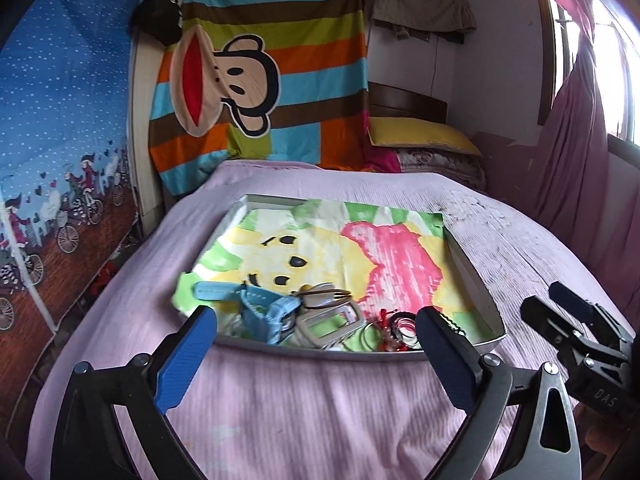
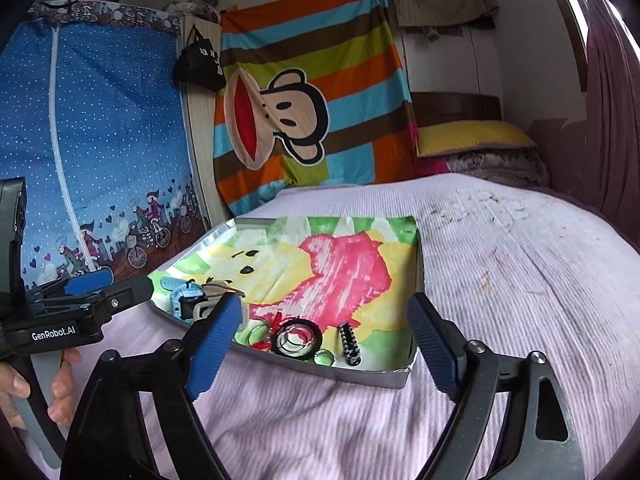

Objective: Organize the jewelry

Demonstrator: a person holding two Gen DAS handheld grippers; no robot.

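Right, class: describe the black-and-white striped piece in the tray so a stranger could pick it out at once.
Find the shallow silver tray lined with a bear-print cloth, lying on the pink bedspread. Look along its near edge towards the right corner, past the tangle of rings and bangles. The striped piece lies apart from them: a short, straight, ribbed bar, where its neighbours are round loops.
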